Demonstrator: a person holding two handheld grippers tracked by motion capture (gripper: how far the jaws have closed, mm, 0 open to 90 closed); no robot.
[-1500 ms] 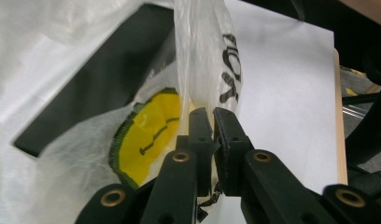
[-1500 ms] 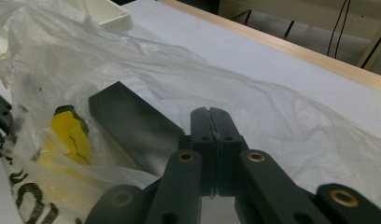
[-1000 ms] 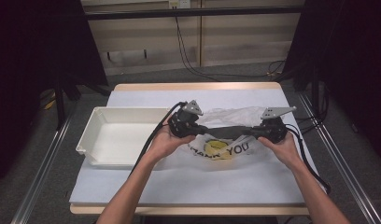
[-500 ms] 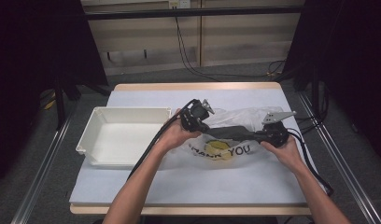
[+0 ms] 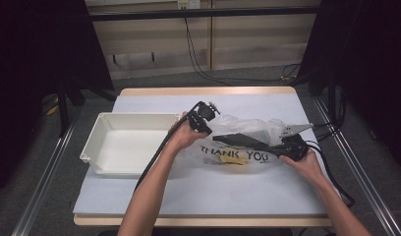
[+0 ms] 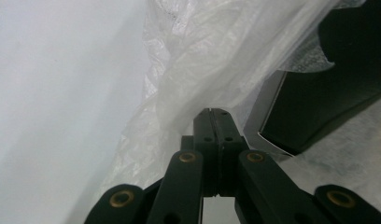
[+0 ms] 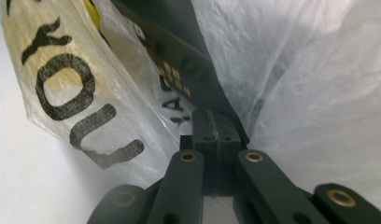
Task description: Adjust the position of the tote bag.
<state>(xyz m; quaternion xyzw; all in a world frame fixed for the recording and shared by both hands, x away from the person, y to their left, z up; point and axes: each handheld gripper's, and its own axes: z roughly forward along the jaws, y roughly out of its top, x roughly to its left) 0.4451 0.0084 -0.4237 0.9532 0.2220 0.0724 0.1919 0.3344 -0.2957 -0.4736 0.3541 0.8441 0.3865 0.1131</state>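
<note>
Pinching a plastic bag (image 5: pixel 247 142) at mid-frame.
Left gripper (image 6: pixel 215 114) and right gripper (image 7: pixel 215 116), jaws fully closed, each clamp its film.

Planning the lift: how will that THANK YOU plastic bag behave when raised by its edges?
The plastic bag looks thin and crumpled, so probably floppy and sagging. The dark flat item inside may slide and shift its weight. The film pinched in the left claw and right claw might slip or stretch.
</note>
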